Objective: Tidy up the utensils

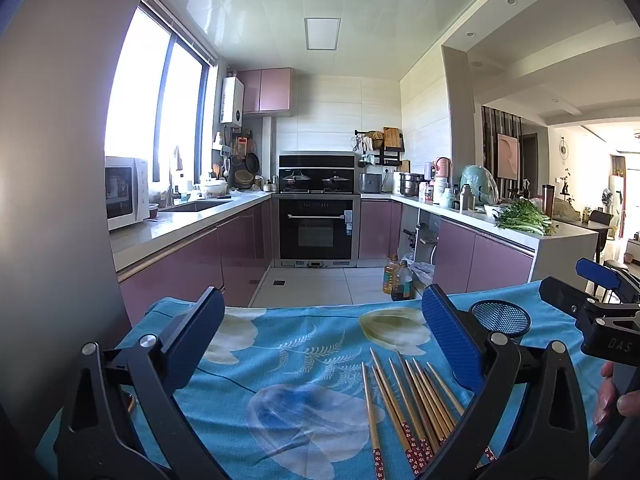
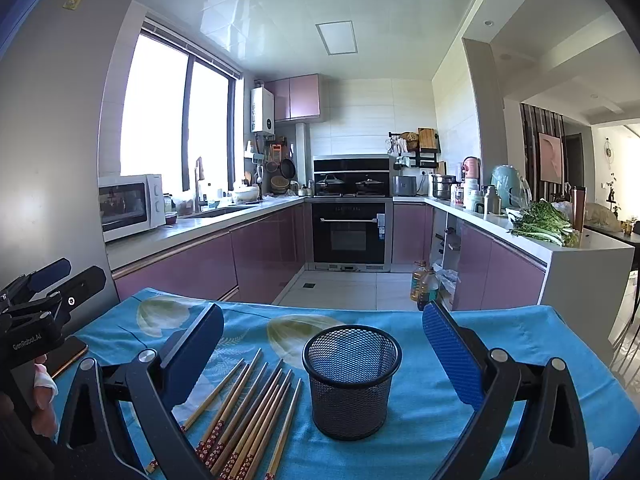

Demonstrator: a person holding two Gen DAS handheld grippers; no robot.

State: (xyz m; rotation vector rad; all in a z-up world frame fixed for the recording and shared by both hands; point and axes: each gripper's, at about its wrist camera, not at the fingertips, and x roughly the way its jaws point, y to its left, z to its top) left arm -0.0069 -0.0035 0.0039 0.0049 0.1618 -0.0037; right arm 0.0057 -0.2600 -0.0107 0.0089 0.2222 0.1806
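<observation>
Several wooden chopsticks (image 1: 408,404) with red patterned ends lie loose on the blue floral cloth, just inside my left gripper's right finger. They also show in the right wrist view (image 2: 248,412), left of a black mesh cup (image 2: 352,380) that stands upright and looks empty. The cup's rim shows in the left wrist view (image 1: 502,317) behind the right finger. My left gripper (image 1: 320,320) is open and empty above the cloth. My right gripper (image 2: 322,334) is open and empty, with the cup between its fingers.
The table (image 2: 500,332) wears a blue flowered cloth. A phone (image 2: 68,356) lies at its left edge. Beyond are the tiled kitchen floor, oil bottles (image 2: 424,286), purple cabinets, an oven (image 2: 348,232) and a fridge wall at left.
</observation>
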